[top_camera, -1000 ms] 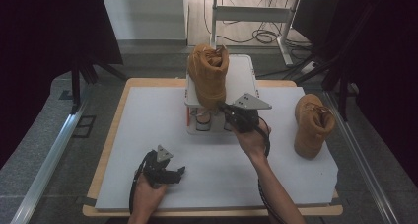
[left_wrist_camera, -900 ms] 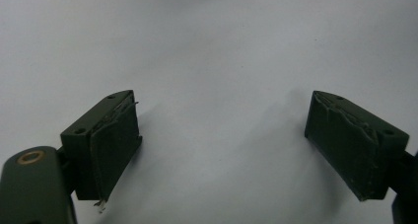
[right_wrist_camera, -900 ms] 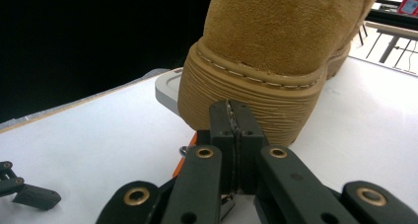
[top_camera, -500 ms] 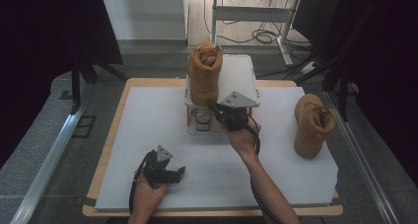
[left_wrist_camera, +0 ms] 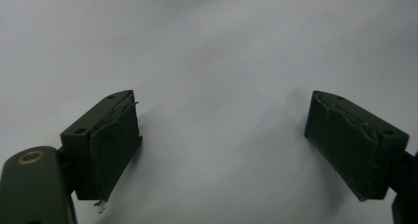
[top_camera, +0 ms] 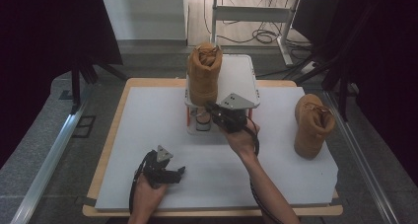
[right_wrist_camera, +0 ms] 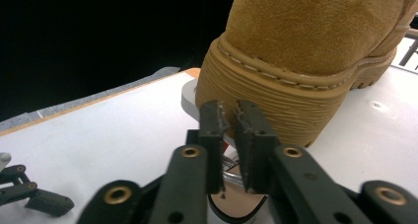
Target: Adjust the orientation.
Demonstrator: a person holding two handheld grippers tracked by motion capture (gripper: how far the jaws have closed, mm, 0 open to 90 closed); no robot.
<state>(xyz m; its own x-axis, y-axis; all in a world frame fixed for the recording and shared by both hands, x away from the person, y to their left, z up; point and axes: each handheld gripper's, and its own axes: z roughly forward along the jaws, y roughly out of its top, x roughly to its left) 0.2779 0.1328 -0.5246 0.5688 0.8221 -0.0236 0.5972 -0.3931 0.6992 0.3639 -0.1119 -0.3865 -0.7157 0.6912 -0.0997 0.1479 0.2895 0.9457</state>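
A tan suede boot (top_camera: 204, 76) stands upright on a white raised shelf (top_camera: 241, 78) at the back of the table; its ribbed toe sole (right_wrist_camera: 276, 105) fills the upper part of the right gripper view. My right gripper (top_camera: 211, 108) sits just in front of that toe. Its jaws (right_wrist_camera: 230, 118) have just been opening and stand a narrow slit apart, with nothing between them. A second tan boot (top_camera: 312, 125) stands on the table at the right. My left gripper (top_camera: 172, 173) rests near the front edge, its jaws (left_wrist_camera: 222, 135) wide apart over bare white tabletop.
The shelf stands on short red legs (top_camera: 188, 116), with a small round object (top_camera: 201, 121) beneath it, close under my right jaws (right_wrist_camera: 236, 206). The white table mat (top_camera: 148, 125) ends at a wooden rim (top_camera: 111, 135). Dark curtains and cables lie beyond.
My right gripper has shifted slightly left, closer to the toe of the boot on the shelf. The left hand and both boots have stayed put.
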